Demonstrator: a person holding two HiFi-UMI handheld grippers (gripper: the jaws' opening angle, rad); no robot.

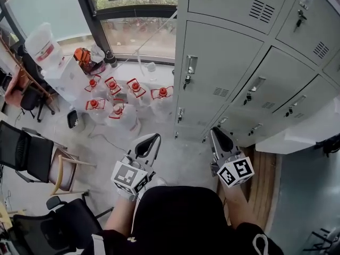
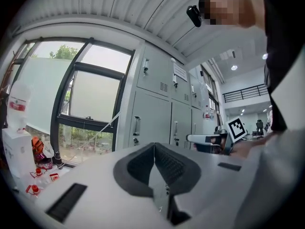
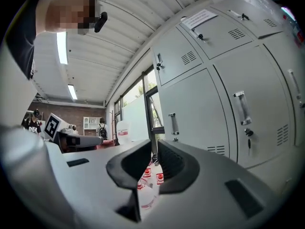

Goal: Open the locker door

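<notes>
Both sets of fingers are pressed together with nothing in them. The left gripper (image 2: 154, 145) and the right gripper (image 3: 155, 149) are empty, likely because no handle is close enough to grab yet. Both point level toward the grey lockers (image 1: 276, 84). The nearest locker door (image 1: 220, 62) is shut, its handle (image 1: 190, 64) on the left edge — well apart from both grippers. Water jugs (image 1: 125, 97) stand by the window.

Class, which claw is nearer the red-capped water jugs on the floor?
Left. The left claw is short of the jugs, on their side; the right claw is farther over, in front of the lockers.
</notes>
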